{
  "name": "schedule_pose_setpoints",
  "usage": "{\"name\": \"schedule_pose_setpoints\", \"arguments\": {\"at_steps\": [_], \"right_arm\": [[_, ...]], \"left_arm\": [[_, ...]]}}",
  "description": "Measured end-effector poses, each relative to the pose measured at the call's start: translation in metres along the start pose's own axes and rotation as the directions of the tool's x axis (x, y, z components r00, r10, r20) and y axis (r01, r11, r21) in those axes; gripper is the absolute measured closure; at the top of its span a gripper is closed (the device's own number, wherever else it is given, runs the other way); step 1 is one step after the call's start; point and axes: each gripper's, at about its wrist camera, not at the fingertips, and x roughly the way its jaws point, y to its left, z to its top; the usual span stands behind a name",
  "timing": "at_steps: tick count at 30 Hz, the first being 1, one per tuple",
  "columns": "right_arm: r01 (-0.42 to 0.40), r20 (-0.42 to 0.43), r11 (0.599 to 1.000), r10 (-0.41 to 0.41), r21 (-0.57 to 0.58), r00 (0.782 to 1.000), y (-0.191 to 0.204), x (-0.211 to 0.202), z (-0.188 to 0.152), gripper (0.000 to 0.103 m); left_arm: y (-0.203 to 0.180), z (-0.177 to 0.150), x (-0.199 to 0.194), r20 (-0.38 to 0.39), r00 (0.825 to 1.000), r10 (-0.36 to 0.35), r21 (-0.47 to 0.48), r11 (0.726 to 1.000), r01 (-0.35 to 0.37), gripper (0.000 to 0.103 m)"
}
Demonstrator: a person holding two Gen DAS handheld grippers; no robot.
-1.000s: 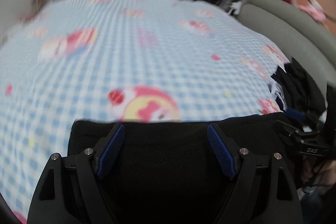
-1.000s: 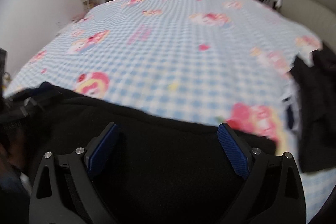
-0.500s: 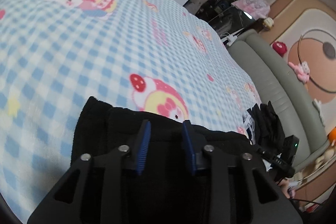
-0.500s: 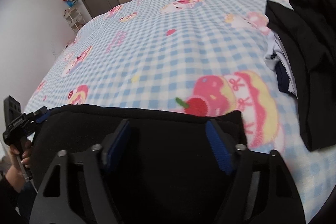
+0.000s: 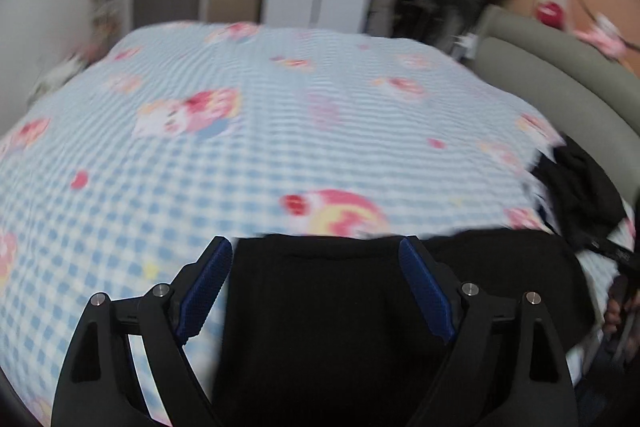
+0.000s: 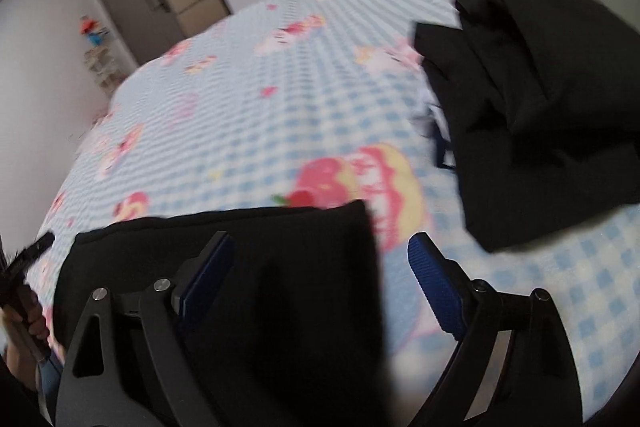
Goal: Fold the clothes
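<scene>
- Both grippers have spread wide again: half a second ago the left one had its pads nearly together over the black garment's edge and the right one was partly closed; now each pair of blue pads stands far apart.
- Left gripper (image 5: 316, 285) — jaws wide open, gripping nothing. Its left pad sits over the checked bedspread (image 5: 280, 131) just off the cloth's left edge, its right pad over the cloth.
- Right gripper (image 6: 320, 279) — jaws also wide open and empty. Its left pad is over the cloth and its right pad over bare bedspread, so the cloth's right edge runs between them.
- Black garment (image 5: 340, 311) lies flat at the near edge of the bed, a folded dark rectangle with a straight far edge; in the right wrist view its far right corner (image 6: 356, 211) touches a pink-and-yellow cartoon print.
- Pile of dark clothes (image 6: 532, 115) lies to the right on the bedspread, apart from the folded piece, with a bit of white and blue fabric showing at its left edge.
- Grey padded headboard (image 5: 560, 79) curves along the right side of the bed.
- Both views are motion-blurred, so fine detail of the fabric cannot be told.
</scene>
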Motion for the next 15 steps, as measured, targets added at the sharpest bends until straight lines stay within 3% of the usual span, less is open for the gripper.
{"name": "schedule_pose_setpoints", "arguments": {"at_steps": [3,6,9,12,15], "right_arm": [[-0.032,0.0,0.998,0.032,-0.061,0.999,0.031,-0.012,-0.014,0.013],[-0.063,-0.005,0.991,0.063,-0.114,0.998,0.061,-0.021,-0.03,0.012],[-0.106,-0.06,0.982,0.098,-0.157,0.993,0.086,-0.01,-0.054,0.012],[-0.014,-0.095,0.979,-0.005,-0.203,0.995,0.086,0.004,-0.074,0.012],[0.007,-0.097,0.987,-0.022,-0.158,0.995,0.069,0.0,-0.082,0.012]], "left_arm": [[-0.035,-0.017,-0.005,-0.019,0.992,-0.125,0.008,0.992,0.125,0.016],[-0.07,-0.042,0.002,-0.063,0.982,-0.18,0.016,0.983,0.182,0.016],[-0.077,-0.065,0.021,-0.162,0.977,-0.137,-0.013,0.991,0.137,0.014],[-0.066,-0.076,0.027,-0.23,0.97,-0.071,-0.049,0.997,0.061,0.014],[-0.034,-0.081,0.017,-0.249,0.968,-0.007,-0.099,0.995,-0.019,0.014]]}}
